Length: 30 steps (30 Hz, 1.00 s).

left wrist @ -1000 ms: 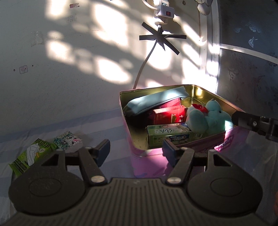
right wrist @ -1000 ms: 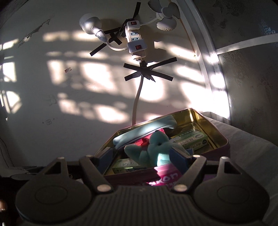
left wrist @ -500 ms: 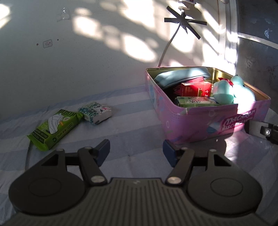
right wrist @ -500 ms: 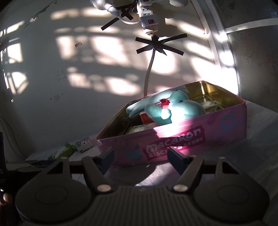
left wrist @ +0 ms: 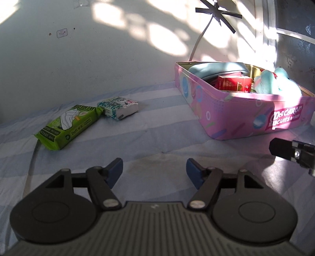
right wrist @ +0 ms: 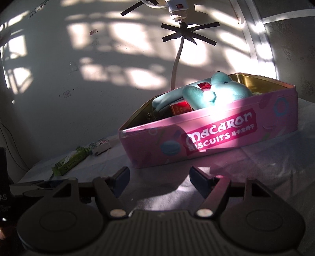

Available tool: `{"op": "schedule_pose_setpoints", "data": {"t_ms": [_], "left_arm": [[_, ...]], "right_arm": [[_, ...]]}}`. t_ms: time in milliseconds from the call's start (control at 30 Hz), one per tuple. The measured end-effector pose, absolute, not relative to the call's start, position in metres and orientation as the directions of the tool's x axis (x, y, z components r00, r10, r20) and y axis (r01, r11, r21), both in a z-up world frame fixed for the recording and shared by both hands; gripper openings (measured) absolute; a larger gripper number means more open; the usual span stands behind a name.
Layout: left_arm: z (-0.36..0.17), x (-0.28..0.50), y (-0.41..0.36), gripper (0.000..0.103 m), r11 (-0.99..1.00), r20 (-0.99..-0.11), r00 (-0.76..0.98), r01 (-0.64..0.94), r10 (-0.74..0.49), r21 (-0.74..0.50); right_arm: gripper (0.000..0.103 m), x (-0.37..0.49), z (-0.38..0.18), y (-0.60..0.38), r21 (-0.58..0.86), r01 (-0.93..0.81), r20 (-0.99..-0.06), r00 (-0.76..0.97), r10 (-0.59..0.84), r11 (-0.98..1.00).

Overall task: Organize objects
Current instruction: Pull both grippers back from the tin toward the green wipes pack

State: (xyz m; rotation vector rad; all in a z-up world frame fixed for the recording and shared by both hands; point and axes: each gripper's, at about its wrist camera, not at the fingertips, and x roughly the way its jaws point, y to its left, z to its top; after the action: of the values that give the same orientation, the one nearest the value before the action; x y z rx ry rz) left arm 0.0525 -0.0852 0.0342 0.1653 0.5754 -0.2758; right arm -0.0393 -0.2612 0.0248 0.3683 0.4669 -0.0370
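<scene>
A pink biscuit tin (left wrist: 244, 116) stands on the striped cloth at the right; it also shows in the right wrist view (right wrist: 216, 137). In it lie a teal plush bear (left wrist: 273, 82) (right wrist: 216, 90), a red box (left wrist: 234, 83) (right wrist: 180, 107) and a blue pouch (left wrist: 216, 68). A green packet (left wrist: 69, 123) and a small tissue pack (left wrist: 119, 107) lie on the cloth at the left. My left gripper (left wrist: 154, 172) is open and empty, low over the cloth. My right gripper (right wrist: 159, 178) is open and empty, in front of the tin.
The white wall stands close behind, with a taped cable (right wrist: 177, 59) and a power strip (right wrist: 176, 6). A grey panel (left wrist: 295, 49) closes the right side. The right gripper's finger (left wrist: 291, 150) shows at the left view's right edge.
Both grippers have drawn back and down from over the tin. The right one has left the bear in the tin. The packets at the left have come closer into view.
</scene>
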Motion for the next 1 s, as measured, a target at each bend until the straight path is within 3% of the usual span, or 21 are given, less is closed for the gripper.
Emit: {"op": "schedule_pose_setpoints", "data": {"t_ms": [200,1000], "left_arm": [[0.0343,0.05,-0.0838,0.073,0.948,-0.532,0.816,0.309,-0.225,0.072],[0.0363,0.0461,-0.0811,0.073,0.949,-0.51,0.83,0.307,-0.228,0.076]], "right_arm": [[0.067,-0.0448,0.0281,-0.2606,0.326,0.14,-0.403,0.915,0.003,0.935],[0.067,-0.0453,0.029,-0.2572,0.323,0.127,-0.395,0.918,0.012,0.938]]}}
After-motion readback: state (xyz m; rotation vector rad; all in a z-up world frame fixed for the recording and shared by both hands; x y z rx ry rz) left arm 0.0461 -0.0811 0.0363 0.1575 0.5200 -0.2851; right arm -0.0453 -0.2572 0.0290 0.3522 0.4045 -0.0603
